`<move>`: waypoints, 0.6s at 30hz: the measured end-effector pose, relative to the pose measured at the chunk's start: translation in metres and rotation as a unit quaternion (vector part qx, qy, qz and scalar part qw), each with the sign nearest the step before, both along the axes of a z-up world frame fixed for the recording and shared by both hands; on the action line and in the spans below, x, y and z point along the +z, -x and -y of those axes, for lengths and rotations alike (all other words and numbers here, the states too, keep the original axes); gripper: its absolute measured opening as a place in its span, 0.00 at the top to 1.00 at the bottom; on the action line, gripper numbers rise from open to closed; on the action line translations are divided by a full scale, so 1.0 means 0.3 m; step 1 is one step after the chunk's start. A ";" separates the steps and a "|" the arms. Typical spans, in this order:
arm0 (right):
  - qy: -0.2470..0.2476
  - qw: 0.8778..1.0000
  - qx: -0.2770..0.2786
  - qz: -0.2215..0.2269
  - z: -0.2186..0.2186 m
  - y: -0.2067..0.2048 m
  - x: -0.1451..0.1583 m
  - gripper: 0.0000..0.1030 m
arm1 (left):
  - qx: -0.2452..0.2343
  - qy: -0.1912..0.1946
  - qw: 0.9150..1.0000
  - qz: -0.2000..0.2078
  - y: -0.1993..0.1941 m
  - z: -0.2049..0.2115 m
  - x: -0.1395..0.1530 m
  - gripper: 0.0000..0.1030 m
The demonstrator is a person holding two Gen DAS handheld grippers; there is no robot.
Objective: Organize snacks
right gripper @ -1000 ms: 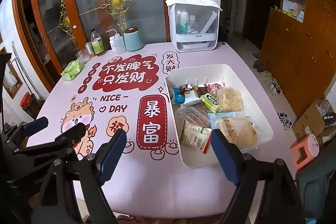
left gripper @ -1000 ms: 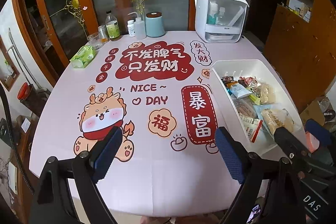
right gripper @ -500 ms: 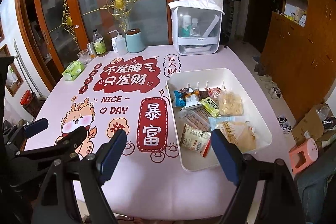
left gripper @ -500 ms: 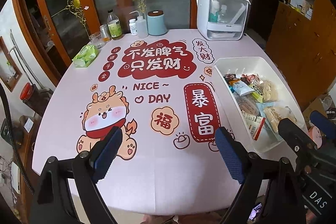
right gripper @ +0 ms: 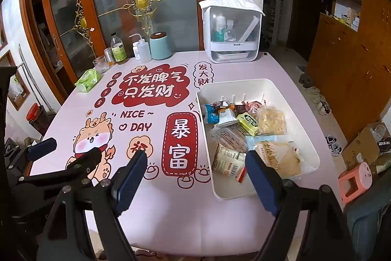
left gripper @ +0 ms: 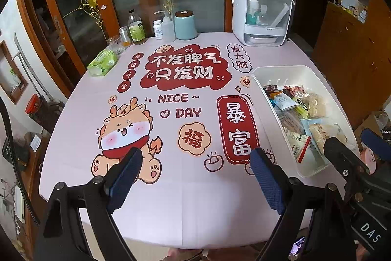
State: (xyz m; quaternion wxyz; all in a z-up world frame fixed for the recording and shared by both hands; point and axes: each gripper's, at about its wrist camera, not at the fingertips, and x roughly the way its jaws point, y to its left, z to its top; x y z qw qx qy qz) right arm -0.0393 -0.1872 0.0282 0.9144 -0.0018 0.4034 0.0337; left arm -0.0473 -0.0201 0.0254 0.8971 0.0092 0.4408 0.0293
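Hand-held grippers (left gripper: pixel 195 177) (right gripper: pixel 195 180) agape — snacks (right gripper: pixel 246 133) in bin (right gripper: pixel 288 89)

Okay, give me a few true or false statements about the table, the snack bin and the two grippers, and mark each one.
1. The snacks lie inside the white bin. True.
2. The right gripper is shut on a snack packet. False: its jaws stand open and hold nothing.
3. The left gripper is open above the tablecloth. True.
4. The green tissue pack is in the bin. False: it lies on the tablecloth near the far left edge, beside the glass.
5. The white bin sits on the left side of the table. False: it sits on the right side.
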 end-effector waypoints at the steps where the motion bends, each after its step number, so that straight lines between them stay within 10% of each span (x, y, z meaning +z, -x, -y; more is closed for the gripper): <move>1: 0.000 1.000 0.000 0.000 0.000 0.000 0.000 0.19 | 0.000 -0.001 1.000 0.000 0.001 0.000 0.000 0.14; 18: -0.004 1.000 0.005 -0.004 -0.003 -0.015 -0.010 0.19 | 0.001 0.002 1.000 -0.003 0.000 0.002 -0.006 0.14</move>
